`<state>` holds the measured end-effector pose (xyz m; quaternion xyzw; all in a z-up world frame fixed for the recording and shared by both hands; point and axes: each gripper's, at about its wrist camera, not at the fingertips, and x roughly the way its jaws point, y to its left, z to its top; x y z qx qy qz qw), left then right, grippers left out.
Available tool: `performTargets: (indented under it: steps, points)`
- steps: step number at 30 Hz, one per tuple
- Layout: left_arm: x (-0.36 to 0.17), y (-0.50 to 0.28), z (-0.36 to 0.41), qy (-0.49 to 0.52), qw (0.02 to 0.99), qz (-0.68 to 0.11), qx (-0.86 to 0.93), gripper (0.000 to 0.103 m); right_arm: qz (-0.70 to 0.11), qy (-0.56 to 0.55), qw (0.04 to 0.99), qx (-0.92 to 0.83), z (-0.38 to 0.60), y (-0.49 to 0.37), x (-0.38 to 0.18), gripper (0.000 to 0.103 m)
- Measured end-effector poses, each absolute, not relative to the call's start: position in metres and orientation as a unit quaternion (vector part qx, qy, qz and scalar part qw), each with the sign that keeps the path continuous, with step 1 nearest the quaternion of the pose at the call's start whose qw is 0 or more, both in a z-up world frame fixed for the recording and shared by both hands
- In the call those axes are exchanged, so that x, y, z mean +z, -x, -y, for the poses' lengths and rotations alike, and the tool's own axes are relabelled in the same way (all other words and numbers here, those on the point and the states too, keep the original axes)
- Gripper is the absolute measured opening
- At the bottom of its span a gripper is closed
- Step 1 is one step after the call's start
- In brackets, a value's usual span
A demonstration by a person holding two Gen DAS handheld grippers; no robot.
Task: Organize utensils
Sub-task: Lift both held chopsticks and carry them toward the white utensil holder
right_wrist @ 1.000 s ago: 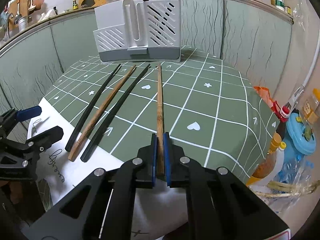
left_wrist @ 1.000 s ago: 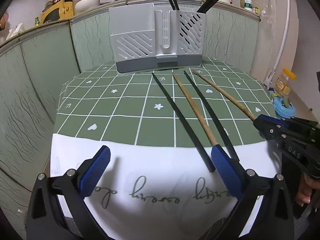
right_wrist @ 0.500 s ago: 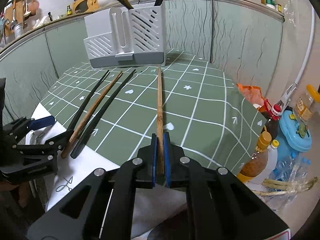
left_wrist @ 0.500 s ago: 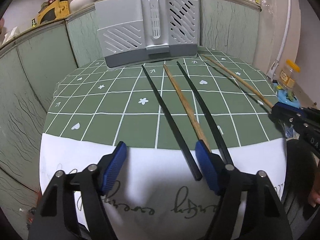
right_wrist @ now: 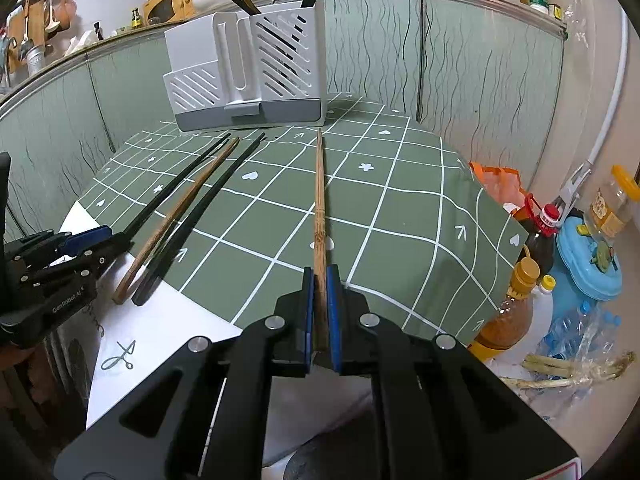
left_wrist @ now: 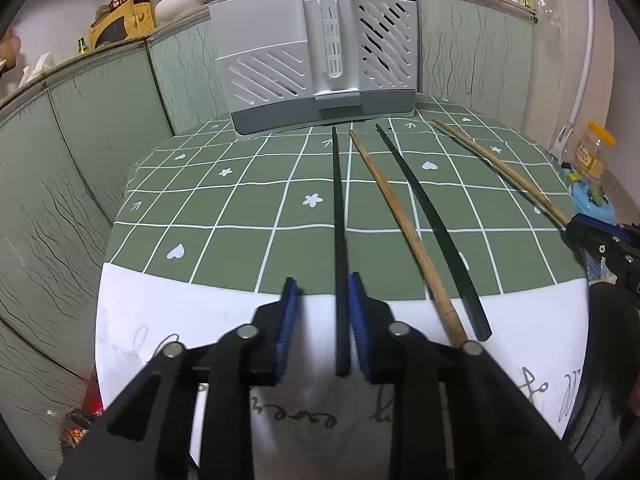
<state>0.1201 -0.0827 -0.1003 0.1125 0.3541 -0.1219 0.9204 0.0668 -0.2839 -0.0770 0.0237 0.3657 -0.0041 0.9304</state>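
Observation:
A grey utensil holder (left_wrist: 316, 76) stands at the table's far edge with dark utensils in it; it also shows in the right wrist view (right_wrist: 248, 76). Several chopsticks lie on the green checked cloth. My left gripper (left_wrist: 319, 292) is partly open around the near end of a black chopstick (left_wrist: 339, 216), which touches the right pad; a gap remains on the left. A brown chopstick (left_wrist: 404, 224) and another black chopstick (left_wrist: 432, 216) lie to its right. My right gripper (right_wrist: 320, 280) is shut on a bamboo chopstick (right_wrist: 319, 196) and holds it pointing at the holder.
A white printed cloth (left_wrist: 224, 320) covers the table's near edge. Green panelled walls (left_wrist: 80, 152) ring the table. Bottles (right_wrist: 516, 308), a blue container (right_wrist: 588, 260) and a jar (right_wrist: 612, 204) crowd the floor at the right.
My left gripper moved right over the leftmost black chopstick and narrowed its jaws around it. My right gripper lifted the bamboo chopstick slightly and stayed shut.

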Motion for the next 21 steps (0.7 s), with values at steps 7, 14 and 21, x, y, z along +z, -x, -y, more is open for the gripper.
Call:
performTargets:
  steps: [7,14,21]
  points:
    - [-0.097,-0.120,0.081,-0.108,0.920,-0.355,-0.125,0.008,-0.371,-0.023,0.928,0.001,0.281,-0.067,-0.078,0.006]
    - [-0.088,-0.119,0.070,-0.086,0.921,-0.356,-0.132,0.008,-0.373,-0.022,0.928,0.007,0.279,-0.067,-0.074,0.006]
    - [-0.070,-0.115,0.054,-0.055,0.923,-0.351,-0.147,0.008,-0.365,-0.021,0.931,0.015,0.279,-0.067,-0.057,0.006]
